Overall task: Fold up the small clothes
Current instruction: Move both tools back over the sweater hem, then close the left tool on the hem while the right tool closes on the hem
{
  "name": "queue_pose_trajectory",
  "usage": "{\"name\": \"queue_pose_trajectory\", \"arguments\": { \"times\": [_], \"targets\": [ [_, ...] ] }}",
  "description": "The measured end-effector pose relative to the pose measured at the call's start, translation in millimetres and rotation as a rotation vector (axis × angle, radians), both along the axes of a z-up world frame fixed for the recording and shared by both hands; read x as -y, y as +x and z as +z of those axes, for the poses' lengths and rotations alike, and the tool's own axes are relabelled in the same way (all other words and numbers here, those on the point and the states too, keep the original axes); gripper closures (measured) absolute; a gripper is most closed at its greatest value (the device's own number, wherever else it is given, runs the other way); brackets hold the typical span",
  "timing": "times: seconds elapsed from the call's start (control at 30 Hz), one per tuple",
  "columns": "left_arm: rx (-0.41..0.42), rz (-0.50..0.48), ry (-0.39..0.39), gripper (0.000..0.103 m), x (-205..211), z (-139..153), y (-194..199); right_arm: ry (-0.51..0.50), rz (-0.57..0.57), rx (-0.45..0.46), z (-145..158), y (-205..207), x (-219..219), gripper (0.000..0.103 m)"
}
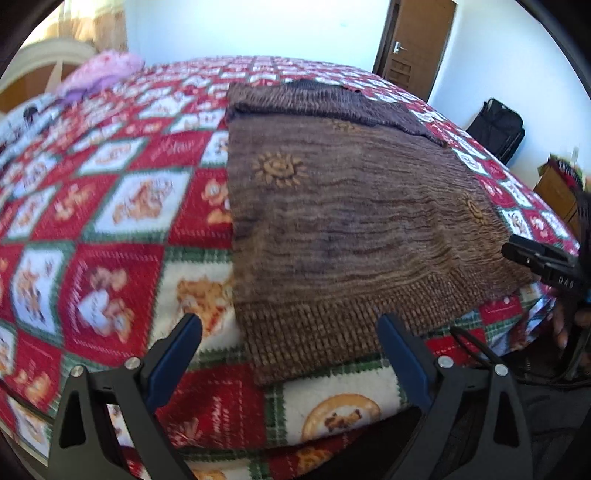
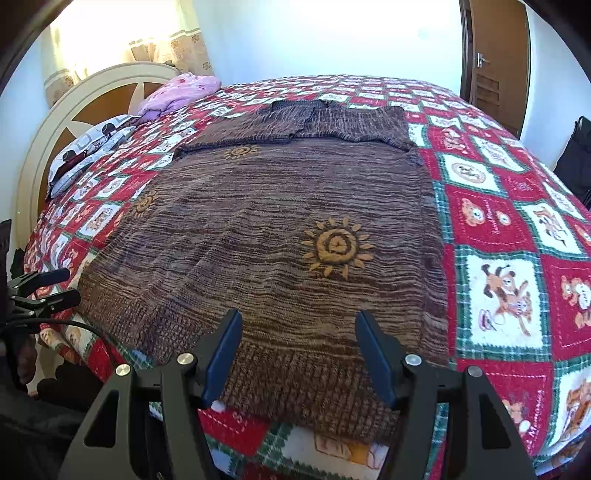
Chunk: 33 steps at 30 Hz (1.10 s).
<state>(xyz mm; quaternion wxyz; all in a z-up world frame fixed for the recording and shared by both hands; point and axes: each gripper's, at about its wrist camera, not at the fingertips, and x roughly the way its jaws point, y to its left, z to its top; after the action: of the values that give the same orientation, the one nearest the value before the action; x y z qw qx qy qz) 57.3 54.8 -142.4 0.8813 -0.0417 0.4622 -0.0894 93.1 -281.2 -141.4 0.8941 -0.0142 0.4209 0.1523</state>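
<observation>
**Sweater hem grab, both corners at once**

While you're lining up, the brown sweater point(image 2: 280, 229) is lying flat on the quilted bed point(image 2: 498, 229), hem toward you, neck pointing away, long axis running hem-to-collar; left gripper point(image 1: 288, 332) and right gripper point(image 2: 295, 332) are both hanging wide open, holding nothing; try pinching both hem corners evenly.

White walls point(image 2: 332, 33) and a brown wooden door point(image 2: 495, 51) enclose the bed point(image 2: 498, 229); sunlight glows through a patterned curtain point(image 2: 122, 37) behind the cream headboard point(image 2: 55, 125).
</observation>
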Motion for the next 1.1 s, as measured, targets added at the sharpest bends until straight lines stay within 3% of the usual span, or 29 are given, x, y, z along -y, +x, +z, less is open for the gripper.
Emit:
{"name": "queue_pose_trajectory", "arguments": {
  "times": [0.13, 0.23, 0.37, 0.6, 0.7, 0.77, 0.83, 0.9, 1.03, 1.1],
  "targets": [
    [-0.043, 0.012, -0.076, 0.017, -7, -6, -3, 0.006, -0.007, 0.012, 3, -2, 6, 0.038],
    [-0.051, 0.017, -0.114, 0.018, -9, -7, -3, 0.013, -0.01, 0.014, 3, -3, 10, 0.038],
    [-0.038, 0.007, -0.123, 0.024, -6, -6, -1, 0.022, -0.02, 0.013, 4, -5, 16, 0.038],
    [-0.008, 0.002, -0.133, 0.025, -6, -7, 7, 0.032, -0.045, 0.018, 5, -6, 25, 0.038],
    [0.002, -0.033, -0.171, 0.036, -3, -6, 9, 0.027, -0.057, 0.017, 5, -8, 31, 0.038],
    [0.007, -0.04, -0.157, 0.037, -2, -6, 9, 0.033, -0.074, 0.014, 5, -10, 38, 0.038],
    [0.01, -0.036, -0.155, 0.049, -2, -7, 10, 0.039, -0.097, 0.009, 5, -12, 48, 0.038],
    [0.009, -0.031, -0.166, 0.051, -5, -7, 10, 0.051, -0.123, -0.002, 4, -16, 59, 0.038],
    [0.002, -0.028, -0.197, 0.063, -11, -7, 8, 0.067, -0.164, -0.025, -1, -23, 79, 0.038],
    [-0.003, -0.034, -0.208, 0.063, -10, -9, 8, 0.074, -0.175, -0.022, 0, -27, 85, 0.038]
  ]
}}
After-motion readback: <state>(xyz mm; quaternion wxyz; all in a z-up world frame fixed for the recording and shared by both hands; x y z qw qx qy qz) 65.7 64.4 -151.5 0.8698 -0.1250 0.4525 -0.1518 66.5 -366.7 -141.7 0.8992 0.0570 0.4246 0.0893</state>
